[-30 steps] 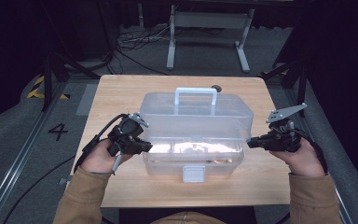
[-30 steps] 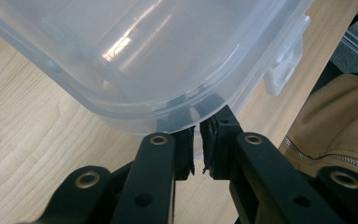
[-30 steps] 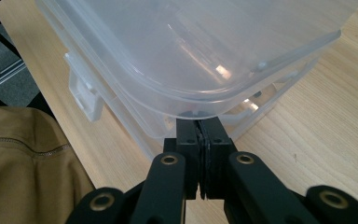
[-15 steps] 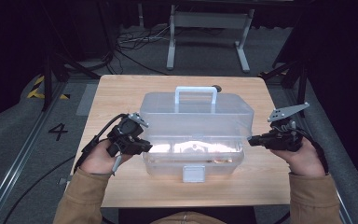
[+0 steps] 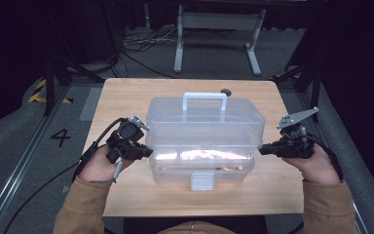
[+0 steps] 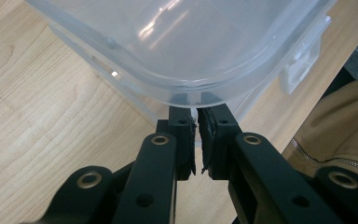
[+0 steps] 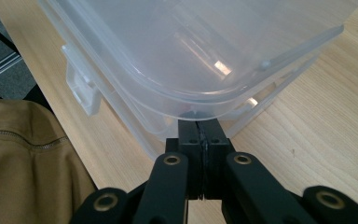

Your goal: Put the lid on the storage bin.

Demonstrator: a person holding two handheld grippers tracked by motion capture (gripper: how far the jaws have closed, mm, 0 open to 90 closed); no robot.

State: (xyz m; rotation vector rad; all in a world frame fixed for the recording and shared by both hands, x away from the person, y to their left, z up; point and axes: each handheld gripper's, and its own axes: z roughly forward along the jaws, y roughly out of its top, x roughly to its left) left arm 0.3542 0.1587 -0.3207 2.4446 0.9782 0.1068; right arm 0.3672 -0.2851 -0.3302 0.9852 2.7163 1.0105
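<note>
A clear plastic box (image 5: 204, 131) with a handle (image 5: 204, 97) on its lid and a front latch (image 5: 202, 181) sits mid-table. My left gripper (image 5: 148, 151) is at the box's left side. In the left gripper view its tips (image 6: 195, 112) reach under the lid rim (image 6: 191, 93); the jaws have just been closing, with a thin white sliver of plastic pinched between them. At the box's right side, my right gripper (image 5: 262, 150) is shut, and its tips (image 7: 199, 122) sit under the lid rim (image 7: 200, 100) with nothing visible between them.
The wooden table (image 5: 126, 97) has bare strips left, right and front of the box. A small dark knob (image 5: 225, 91) lies behind the handle. The person's tan sleeves (image 5: 83, 204) come in from the near edge. Cables and metal stands cross the floor beyond.
</note>
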